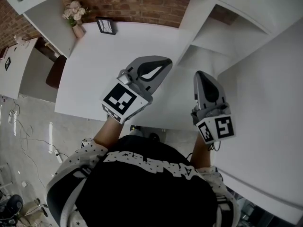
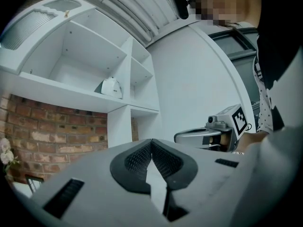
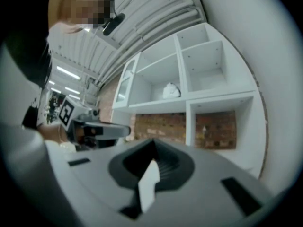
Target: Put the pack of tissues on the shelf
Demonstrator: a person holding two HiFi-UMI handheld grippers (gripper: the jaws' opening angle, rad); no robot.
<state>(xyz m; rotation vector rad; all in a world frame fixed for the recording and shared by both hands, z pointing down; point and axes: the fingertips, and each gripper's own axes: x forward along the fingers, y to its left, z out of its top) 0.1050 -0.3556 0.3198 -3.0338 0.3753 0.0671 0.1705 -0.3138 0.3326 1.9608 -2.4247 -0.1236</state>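
- Head view: the left tongs (image 1: 163,63) and right tongs (image 1: 201,75) hover side by side over the white table (image 1: 94,65). No tissues show here.
- Left gripper view: the left tongs are clenched on nothing. One white lump, likely the tissue pack (image 2: 111,87), sits on the shelf (image 2: 71,94), up and left of the tips.
- Right gripper view: the right tongs are clenched and empty, with the tissue pack above and slightly right. It is too small to read its long axis, and neither hand looks clearly nearer.
- Count: one tissue pack, two tongs.
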